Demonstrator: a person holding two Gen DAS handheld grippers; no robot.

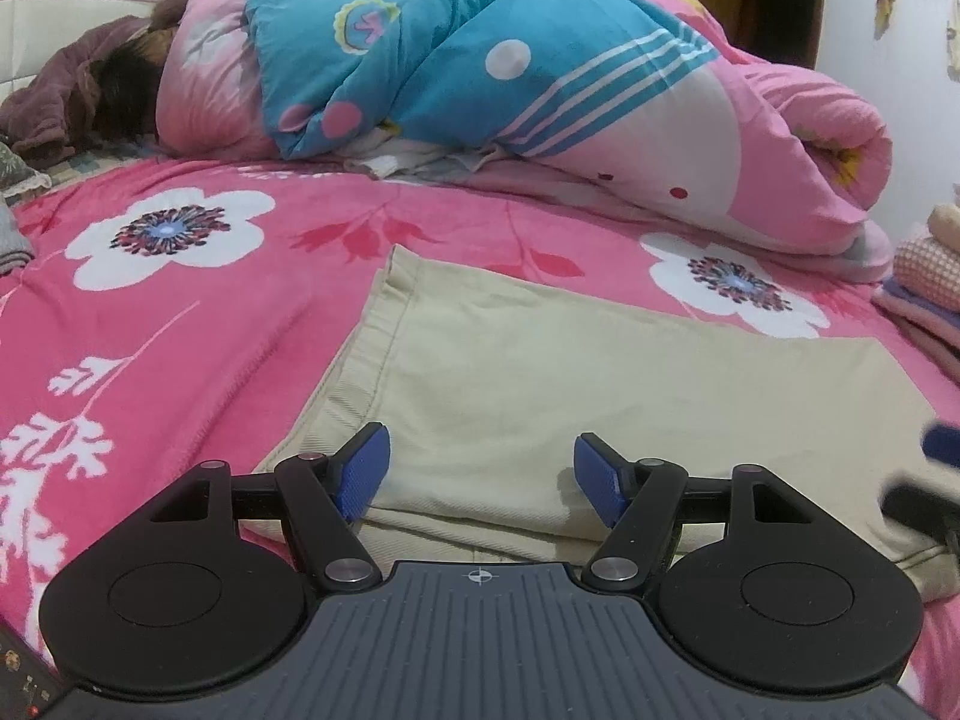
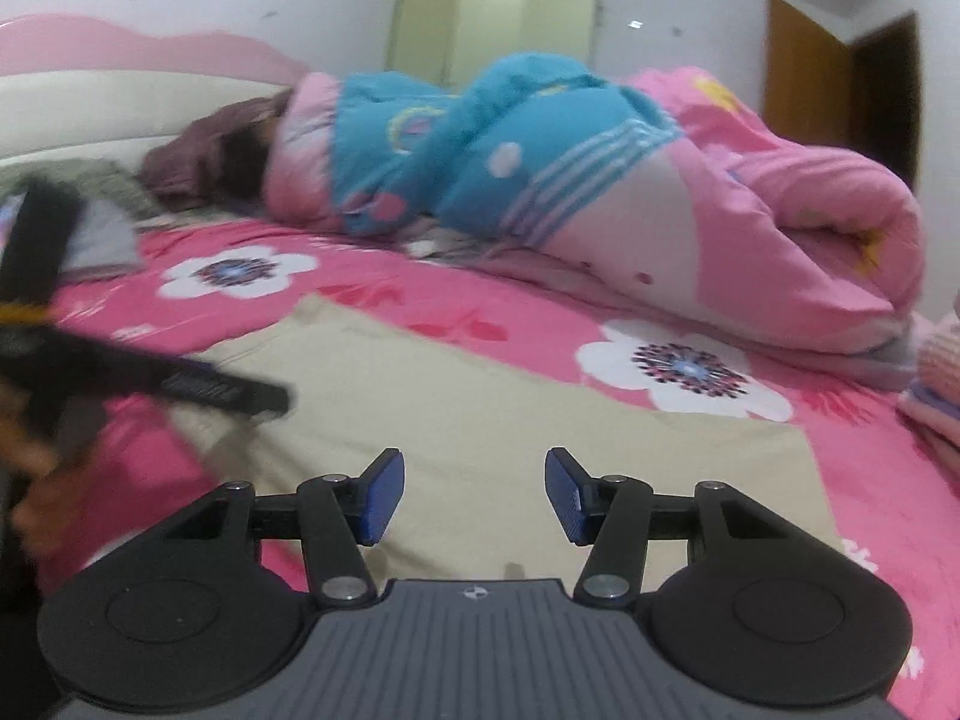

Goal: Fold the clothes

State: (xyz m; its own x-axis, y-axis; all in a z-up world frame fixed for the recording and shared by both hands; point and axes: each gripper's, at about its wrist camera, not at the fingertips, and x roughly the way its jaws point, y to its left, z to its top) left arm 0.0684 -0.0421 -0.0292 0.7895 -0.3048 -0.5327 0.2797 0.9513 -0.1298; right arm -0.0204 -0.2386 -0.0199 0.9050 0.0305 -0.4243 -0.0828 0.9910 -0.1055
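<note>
Holding a gripper in each hand, we hover over the beige garment (image 1: 600, 396), which lies flat and folded on the pink floral bedspread (image 1: 180, 324). Our left gripper (image 1: 480, 477) has its blue-padded fingers (image 1: 363, 474) spread apart with nothing clamped between them; the beige cloth lies under and ahead of the gap, its ribbed hem running past the outer side of the left-hand finger and away toward the far corner. Whether the pads brush the fabric we cannot tell. To the right of these fingers, blurred at the frame's edge, shows a dark piece of our other tool. Our right gripper (image 2: 474, 495) likewise stands with its fingers (image 2: 567, 495) parted and empty, the garment (image 2: 480, 396) spreading out in front of them and beneath them; this view is smeared with motion blur. Left of the right fingers, the dark body of the left gripper (image 2: 228, 393) reaches in over the near left part of the cloth. Far beyond both sets of fingertips, a rolled pink and blue quilt (image 1: 510, 78) lies across the bed, with a brown garment (image 1: 66, 96) bunched at its left end. Off to the right of the fingers, at the bed's edge, sits a stack of folded clothes (image 1: 927, 294).
</note>
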